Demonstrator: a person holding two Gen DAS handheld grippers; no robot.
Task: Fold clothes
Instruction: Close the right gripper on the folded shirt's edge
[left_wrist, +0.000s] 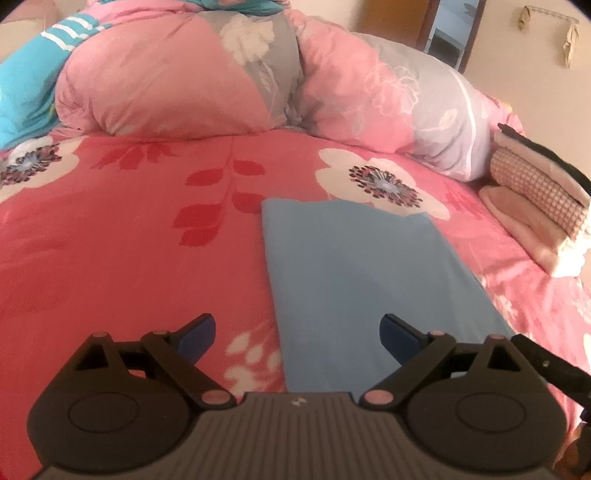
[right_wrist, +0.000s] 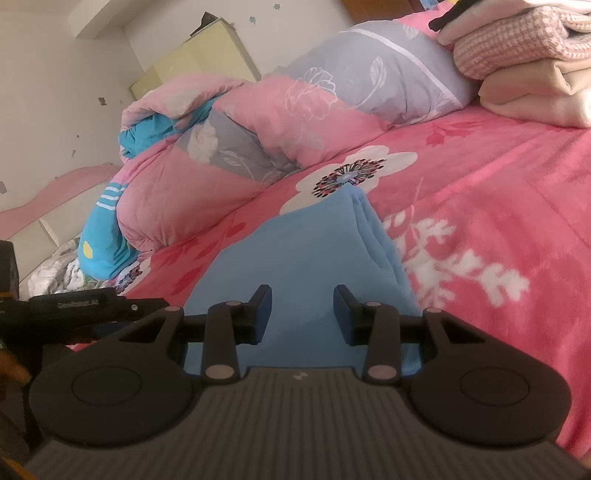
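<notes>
A light blue garment (left_wrist: 369, 277) lies folded into a long flat strip on the pink flowered bed sheet (left_wrist: 110, 240). My left gripper (left_wrist: 299, 325) hovers over its near left edge, jaws spread wide, nothing between the blue pads. In the right wrist view the same blue garment (right_wrist: 306, 251) runs away from me, with stacked folded edges along its right side. My right gripper (right_wrist: 303, 295) sits low over its near end, jaws partly apart; a clear gap shows between the pads and no cloth is pinched in them.
A rolled pink and grey quilt (left_wrist: 184, 81) blocks the far side of the bed. A pile of folded clothes (left_wrist: 535, 199) stands at the right edge. A teal garment (right_wrist: 103, 236) lies by the quilt's left end. Part of the left gripper's body (right_wrist: 74, 306) shows at the left.
</notes>
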